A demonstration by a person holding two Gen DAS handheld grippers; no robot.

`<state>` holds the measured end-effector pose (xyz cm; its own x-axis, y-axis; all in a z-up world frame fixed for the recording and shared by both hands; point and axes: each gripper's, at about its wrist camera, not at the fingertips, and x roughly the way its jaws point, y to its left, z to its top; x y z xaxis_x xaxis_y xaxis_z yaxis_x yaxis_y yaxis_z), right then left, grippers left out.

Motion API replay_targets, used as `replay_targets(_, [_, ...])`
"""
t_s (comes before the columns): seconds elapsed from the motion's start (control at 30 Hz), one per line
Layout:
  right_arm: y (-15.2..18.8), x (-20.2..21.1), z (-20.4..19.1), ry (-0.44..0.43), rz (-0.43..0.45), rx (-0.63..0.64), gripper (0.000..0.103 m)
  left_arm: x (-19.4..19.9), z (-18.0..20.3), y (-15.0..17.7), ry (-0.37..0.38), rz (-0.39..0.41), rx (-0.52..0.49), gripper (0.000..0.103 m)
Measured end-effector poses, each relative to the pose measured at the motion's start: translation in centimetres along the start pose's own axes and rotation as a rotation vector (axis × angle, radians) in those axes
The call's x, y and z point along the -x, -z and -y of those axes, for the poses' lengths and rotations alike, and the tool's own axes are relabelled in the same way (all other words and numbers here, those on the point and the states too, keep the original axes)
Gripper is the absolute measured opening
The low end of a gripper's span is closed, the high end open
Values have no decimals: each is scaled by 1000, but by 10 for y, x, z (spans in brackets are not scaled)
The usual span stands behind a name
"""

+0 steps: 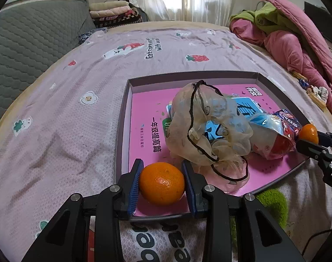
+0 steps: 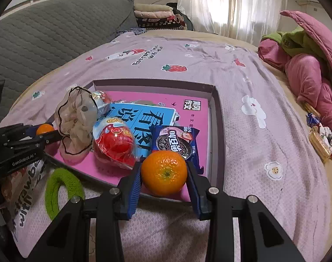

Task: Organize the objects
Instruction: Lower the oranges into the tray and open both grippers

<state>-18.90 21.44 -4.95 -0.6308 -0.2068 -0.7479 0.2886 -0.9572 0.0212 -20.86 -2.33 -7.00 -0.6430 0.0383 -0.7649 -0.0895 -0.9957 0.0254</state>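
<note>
At the bottom of the left wrist frame, the left tool (image 1: 162, 183) clamps a round, dimpled tangerine (image 1: 162, 183) between ribbed blue pads, angled down over the near edge of a shallow cardboard tray (image 1: 124, 113) with a glossy pink floor. In the right wrist frame the right tool (image 2: 164, 175) grips a second tangerine (image 2: 164, 173) over the tray's lower right. Beyond lie a crinkled foil cookie packet (image 2: 175, 140), a plastic-wrapped red egg toy (image 2: 114, 140) and a gauzy scrunchie (image 2: 75, 120), all on a quilted bedspread (image 2: 242, 83); a fuzzy green ring (image 2: 63, 190) sits lower left.
</note>
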Motion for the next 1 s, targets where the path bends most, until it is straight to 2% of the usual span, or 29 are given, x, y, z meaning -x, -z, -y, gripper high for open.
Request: replay_targets(1.0, [-7, -25, 1, 2, -13, -31, 40, -19, 4, -3, -15, 11, 10, 37])
